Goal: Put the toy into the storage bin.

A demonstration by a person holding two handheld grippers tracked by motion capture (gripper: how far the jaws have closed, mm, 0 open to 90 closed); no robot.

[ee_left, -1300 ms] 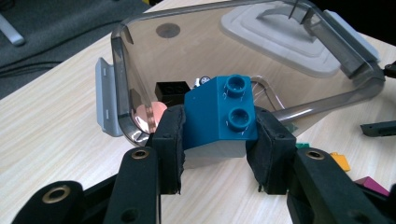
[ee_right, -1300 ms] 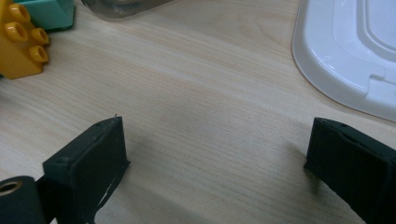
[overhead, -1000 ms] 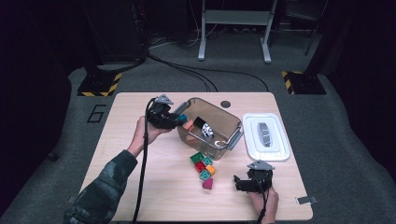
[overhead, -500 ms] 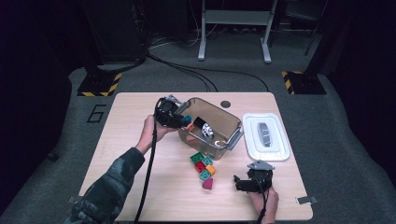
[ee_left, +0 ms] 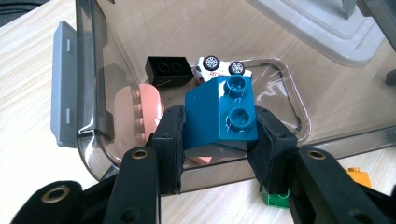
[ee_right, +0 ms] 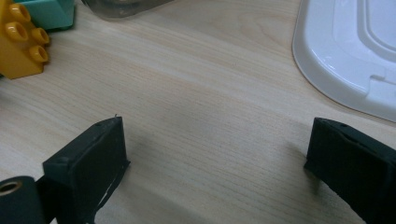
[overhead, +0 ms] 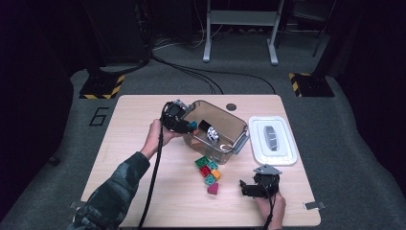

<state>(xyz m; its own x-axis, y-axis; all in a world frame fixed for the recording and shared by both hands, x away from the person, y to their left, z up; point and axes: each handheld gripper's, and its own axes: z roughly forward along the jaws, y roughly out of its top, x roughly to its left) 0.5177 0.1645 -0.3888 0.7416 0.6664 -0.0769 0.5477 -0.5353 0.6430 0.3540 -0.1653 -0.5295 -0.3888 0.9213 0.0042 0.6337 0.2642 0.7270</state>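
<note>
In the left gripper view, the pink block (ee_left: 136, 112) at centre left is partly hidden behind the blue block (ee_left: 219, 112). The green block (ee_left: 274, 198) at lower right is largely covered. The yellow block (ee_right: 21, 39) is cut off at the upper left edge of the right gripper view.

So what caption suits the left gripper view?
Left gripper holds a blue block over the clear bin.

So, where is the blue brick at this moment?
The blue brick sits between the jaws of the left gripper, held over the near-left corner of the clear bin, above a pink brick and near the black brick and toy car.
</note>
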